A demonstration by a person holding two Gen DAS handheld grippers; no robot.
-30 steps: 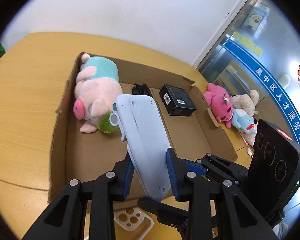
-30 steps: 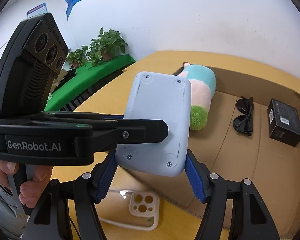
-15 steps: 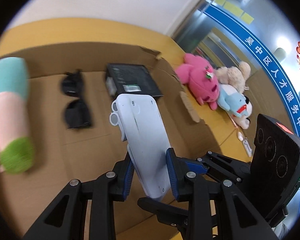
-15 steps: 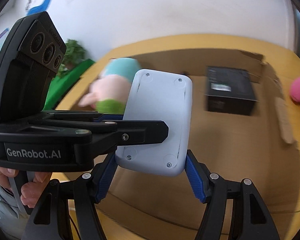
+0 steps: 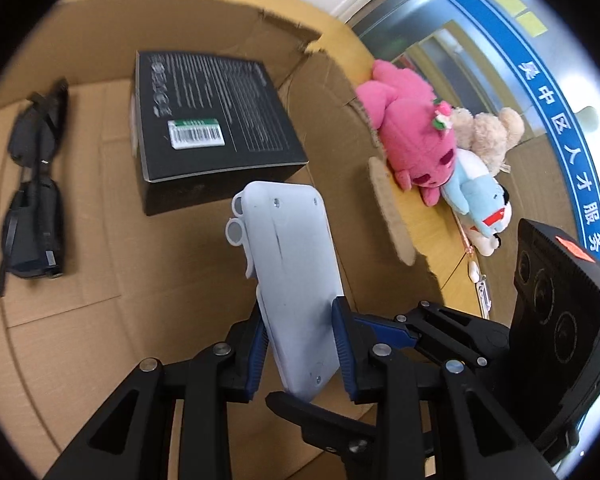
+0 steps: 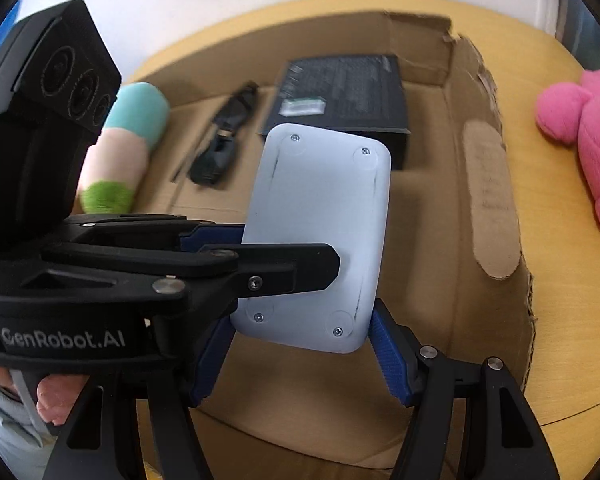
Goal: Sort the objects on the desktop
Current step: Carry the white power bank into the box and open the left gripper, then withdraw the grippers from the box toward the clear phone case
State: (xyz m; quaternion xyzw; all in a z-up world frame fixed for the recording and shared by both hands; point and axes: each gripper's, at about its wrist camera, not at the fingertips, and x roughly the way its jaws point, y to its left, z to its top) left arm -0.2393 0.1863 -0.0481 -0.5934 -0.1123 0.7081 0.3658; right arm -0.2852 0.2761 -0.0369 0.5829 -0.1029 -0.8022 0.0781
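White plastic device (image 5: 296, 280) sits mid-frame, clamped across its thickness by our left gripper (image 5: 300, 344) and across its width by our right gripper (image 6: 300, 352), above the cardboard box (image 5: 100, 280); black carton (image 5: 212, 120) upper left.

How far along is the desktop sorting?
Done: black box, sunglasses and a pastel plush lie in the cardboard box. In hand: both hand-held grippers clamp the white device over it. Left: pink plush and others outside.
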